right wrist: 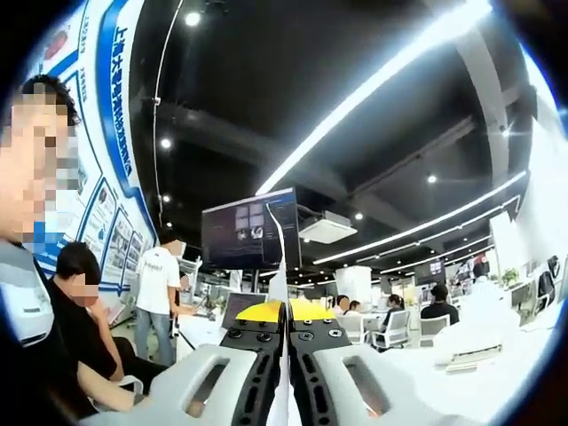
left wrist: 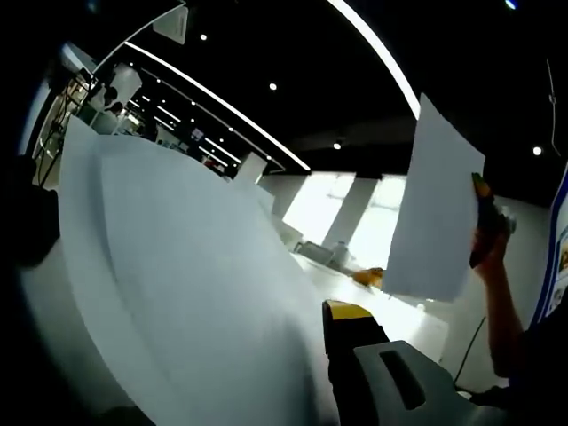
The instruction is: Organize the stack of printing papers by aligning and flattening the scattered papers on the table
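Two grippers: each raised off the table, paper in both views.
Right gripper: jaws pressed nearly together on a thin sheet, seen edge-on, rising between the yellow tips.
Left gripper: one yellow-tipped jaw visible against a large bowed paper stack on its left; jaw opening cannot be told.
Far right, left gripper view: another gripper, in a person's hand, holds a single sheet upright.
Background: ceiling light strips, seated people.
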The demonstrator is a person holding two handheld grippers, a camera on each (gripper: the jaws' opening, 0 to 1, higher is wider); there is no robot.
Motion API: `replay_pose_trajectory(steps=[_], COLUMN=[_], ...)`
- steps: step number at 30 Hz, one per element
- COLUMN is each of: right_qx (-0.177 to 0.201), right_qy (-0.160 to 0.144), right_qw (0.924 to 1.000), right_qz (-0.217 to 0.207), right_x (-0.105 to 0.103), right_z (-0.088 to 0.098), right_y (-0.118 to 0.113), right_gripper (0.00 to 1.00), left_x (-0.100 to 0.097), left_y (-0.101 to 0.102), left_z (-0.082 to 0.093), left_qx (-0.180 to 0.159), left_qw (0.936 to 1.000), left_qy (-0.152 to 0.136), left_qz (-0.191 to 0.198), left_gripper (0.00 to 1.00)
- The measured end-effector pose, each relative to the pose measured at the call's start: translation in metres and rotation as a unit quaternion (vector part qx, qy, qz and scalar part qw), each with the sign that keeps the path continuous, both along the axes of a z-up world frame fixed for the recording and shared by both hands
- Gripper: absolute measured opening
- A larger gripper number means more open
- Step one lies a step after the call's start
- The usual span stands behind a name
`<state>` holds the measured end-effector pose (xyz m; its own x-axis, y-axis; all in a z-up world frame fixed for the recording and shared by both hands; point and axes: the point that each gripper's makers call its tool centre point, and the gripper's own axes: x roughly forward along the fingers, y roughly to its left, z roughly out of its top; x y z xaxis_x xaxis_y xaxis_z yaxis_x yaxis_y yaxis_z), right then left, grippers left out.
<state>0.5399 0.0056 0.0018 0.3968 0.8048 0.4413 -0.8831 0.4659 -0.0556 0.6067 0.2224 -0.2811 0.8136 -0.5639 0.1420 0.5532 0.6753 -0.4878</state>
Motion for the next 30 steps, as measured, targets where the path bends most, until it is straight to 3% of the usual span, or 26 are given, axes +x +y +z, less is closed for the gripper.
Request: replay_pose_trajectory(steps=[12,20,30], right_qx=[-0.011,0.006,-0.001], right_qy=[-0.006,0.011,0.022], right_qw=[0.9997,0.9984,0.9971], right_qz=[0.022,0.054,0.072], right_x=[-0.014,-0.019,-0.026], right_z=[0.002,0.007,0.004], right_y=[0.012,0.013,0.021], right_gripper=[0.00,0.00,0.00], left_x=[0.001,0.001,0.000], left_y=[0.002,0.002,0.001], left_z=[0.000,0.000,0.000], left_qx=[0.001,0.000,0.002], left_qw=[1.0000,1.0000,1.0000], left_qy=[0.000,-0.001,0.000], left_qz=[0.000,0.000,0.000], left_gripper=[0.20,0.20,0.20])
